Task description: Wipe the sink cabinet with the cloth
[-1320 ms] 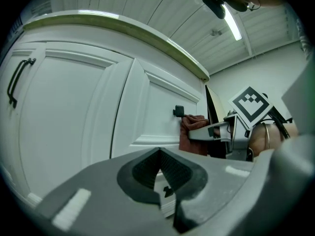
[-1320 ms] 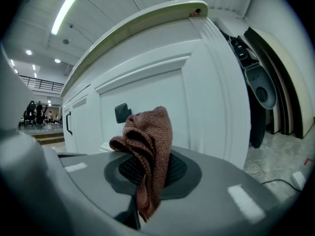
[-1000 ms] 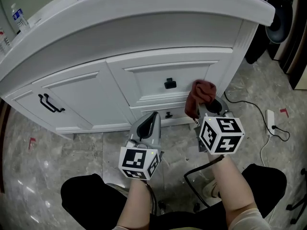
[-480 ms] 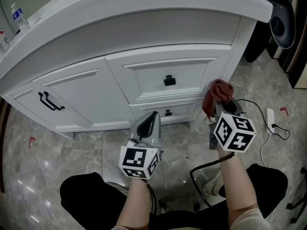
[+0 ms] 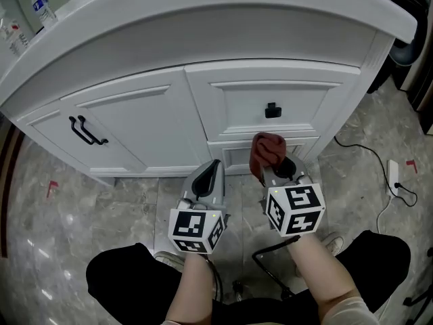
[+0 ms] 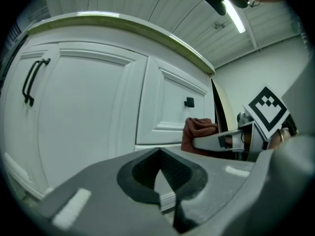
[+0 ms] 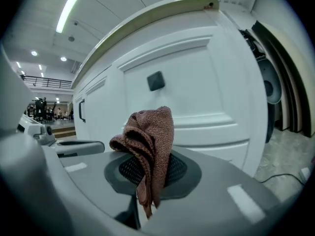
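The right tool [image 7: 147, 173] is pinching the brown cloth [image 7: 149, 136] close by the white cabinet's [image 5: 135, 117] lower drawer [image 5: 233, 160]. The left tool [image 6: 160, 176] is hanging pressed together above grey marbled floor [image 5: 81, 208], and a ceiling strip light [image 6: 234, 14] is glowing.

The grey marbled floor [image 5: 88, 208] carries a left red mark [image 5: 51, 189] and, well apart at the far side, a right red mark [image 5: 411, 165]. Just beside the latter lies a white power strip [image 5: 393, 169], with a thin black cable [image 5: 357, 147] curving across the tiles past it. A clear water bottle [image 5: 42, 7] stands upright at the top left, and a long strip light [image 7: 68, 10] glows on the ceiling.
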Tool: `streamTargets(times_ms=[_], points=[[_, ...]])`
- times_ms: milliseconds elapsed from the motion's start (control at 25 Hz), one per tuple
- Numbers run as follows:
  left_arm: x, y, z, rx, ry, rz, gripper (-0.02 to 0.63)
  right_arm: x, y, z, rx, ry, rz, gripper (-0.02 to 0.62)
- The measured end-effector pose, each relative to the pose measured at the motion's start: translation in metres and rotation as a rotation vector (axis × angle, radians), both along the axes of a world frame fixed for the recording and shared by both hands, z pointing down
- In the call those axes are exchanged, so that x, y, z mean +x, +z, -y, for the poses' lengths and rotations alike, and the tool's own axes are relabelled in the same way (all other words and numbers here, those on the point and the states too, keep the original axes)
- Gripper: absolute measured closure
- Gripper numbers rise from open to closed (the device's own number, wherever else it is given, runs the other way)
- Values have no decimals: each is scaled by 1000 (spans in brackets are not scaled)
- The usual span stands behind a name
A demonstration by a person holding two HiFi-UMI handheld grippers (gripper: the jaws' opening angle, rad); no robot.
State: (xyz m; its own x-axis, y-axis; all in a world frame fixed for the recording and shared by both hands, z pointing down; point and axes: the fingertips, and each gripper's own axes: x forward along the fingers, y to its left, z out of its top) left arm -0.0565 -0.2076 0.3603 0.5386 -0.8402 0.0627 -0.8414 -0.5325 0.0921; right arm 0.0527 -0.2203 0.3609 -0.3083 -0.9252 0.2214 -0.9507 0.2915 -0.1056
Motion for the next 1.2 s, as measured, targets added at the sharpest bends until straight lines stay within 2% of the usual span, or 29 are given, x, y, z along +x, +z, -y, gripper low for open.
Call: streamTargets(times_ms=[240,480,640,1200], points=[[-48,10,4,-22,-88,-3,606,-79,33,10,-36,-147,-18,518],[-64,17,7,-35,-115,-9,606,-119,55,24,-46,-226,-58,518],[-55,22,11,-38,-93,-8,606,-113,58,31,-24,-208,-82,517],[-16,31,14,-53,-30,3,606,-52,74,33,-68,-116,-76,517]])
